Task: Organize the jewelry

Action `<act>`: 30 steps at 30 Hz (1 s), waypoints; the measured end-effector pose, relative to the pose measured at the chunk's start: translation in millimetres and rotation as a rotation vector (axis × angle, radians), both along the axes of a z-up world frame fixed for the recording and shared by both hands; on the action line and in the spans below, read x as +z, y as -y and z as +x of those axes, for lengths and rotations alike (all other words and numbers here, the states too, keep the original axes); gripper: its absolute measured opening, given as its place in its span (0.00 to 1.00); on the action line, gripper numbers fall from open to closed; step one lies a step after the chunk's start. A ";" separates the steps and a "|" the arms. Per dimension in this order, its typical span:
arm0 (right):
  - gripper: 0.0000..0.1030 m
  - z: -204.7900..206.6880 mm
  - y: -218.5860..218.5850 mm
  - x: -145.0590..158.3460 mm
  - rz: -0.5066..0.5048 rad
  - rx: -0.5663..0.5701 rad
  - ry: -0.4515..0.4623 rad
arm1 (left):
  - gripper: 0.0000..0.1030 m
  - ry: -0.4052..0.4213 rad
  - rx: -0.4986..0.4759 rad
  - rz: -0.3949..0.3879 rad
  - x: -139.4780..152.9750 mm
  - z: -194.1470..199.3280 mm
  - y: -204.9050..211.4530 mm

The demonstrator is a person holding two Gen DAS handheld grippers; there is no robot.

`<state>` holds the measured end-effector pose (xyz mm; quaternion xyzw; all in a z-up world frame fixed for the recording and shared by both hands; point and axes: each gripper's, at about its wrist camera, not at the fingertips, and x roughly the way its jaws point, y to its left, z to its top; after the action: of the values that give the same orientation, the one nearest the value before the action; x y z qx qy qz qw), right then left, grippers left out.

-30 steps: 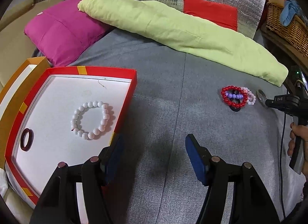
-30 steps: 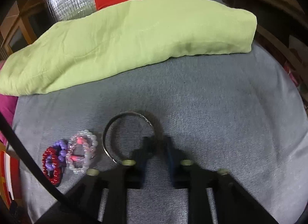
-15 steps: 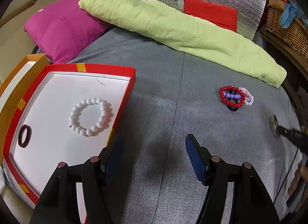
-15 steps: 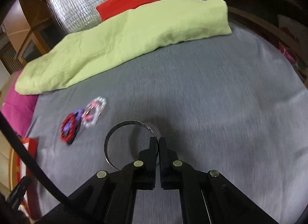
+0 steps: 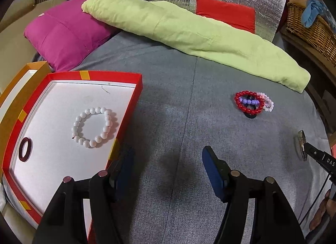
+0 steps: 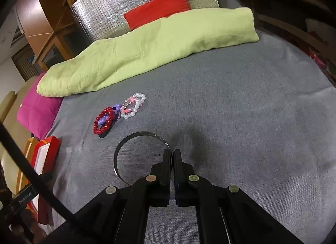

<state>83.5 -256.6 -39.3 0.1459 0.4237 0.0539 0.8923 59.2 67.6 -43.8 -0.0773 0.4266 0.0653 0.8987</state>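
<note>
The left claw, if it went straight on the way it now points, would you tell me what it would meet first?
Probably the grey bed cover: the open left claw points across bare fabric between the red tray and the bead bracelets. Beyond lies the green pillow, though depth is unclear.

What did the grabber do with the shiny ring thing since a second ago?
The right hand-held gripper closed on the thin silver metal bangle and lifted it off the grey bedcover, pulling it back from the pile of beaded bracelets. The left hand-held gripper stayed open, and the white bead bracelet stayed in the red-rimmed white tray.
</note>
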 end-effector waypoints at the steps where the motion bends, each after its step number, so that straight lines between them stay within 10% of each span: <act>1: 0.03 -0.2 0.8 -1.5 0.007 -0.001 -0.001 | 0.65 -0.002 -0.001 0.002 -0.4 0.2 0.5; 30: 0.03 1.4 11.9 3.5 0.030 -0.029 0.031 | 0.65 0.030 -0.070 -0.023 7.6 0.6 12.9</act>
<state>84.9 -268.5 -35.8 0.1646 0.4068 0.0494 0.8972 59.7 54.7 -36.3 -0.0736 0.4163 0.0279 0.9058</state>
